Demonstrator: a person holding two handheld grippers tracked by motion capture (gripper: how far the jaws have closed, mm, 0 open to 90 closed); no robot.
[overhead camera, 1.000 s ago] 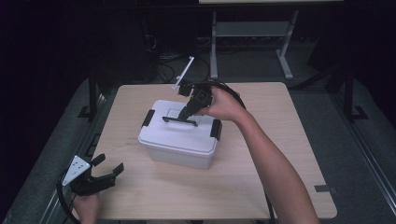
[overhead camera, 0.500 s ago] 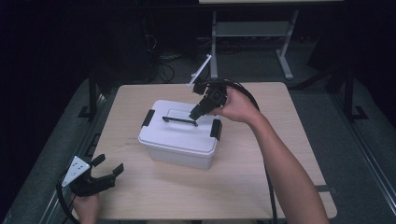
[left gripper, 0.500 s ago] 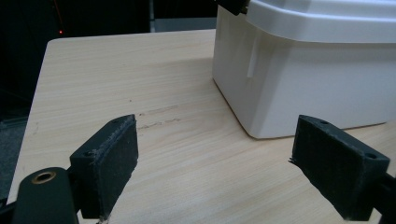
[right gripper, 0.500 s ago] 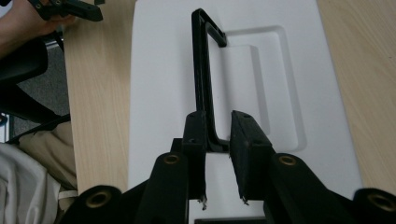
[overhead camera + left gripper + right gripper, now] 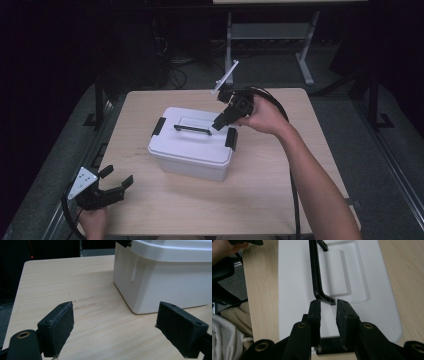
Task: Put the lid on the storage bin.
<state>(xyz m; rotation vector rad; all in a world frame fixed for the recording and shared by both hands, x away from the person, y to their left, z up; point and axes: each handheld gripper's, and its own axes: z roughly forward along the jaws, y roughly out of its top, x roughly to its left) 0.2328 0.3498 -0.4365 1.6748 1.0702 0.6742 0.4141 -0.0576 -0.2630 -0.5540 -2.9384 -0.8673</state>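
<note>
Two narrowly parted fingers (image 5: 315,315) of the right gripper (image 5: 328,308) (just opening, nothing gripped) are held beside the box's black handle (image 5: 316,277).

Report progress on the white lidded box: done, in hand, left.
Done: nothing visibly; the lid sits on the white box, handle flat. In hand: the right gripper, jaws just opening with nothing between them, hovers by the handle's end and the side latch. Left: likely opening; the left gripper waits open.

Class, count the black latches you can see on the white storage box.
2: one latch on the left end of the white storage box, one latch on its right end. Others may be hidden on the far side.
</note>
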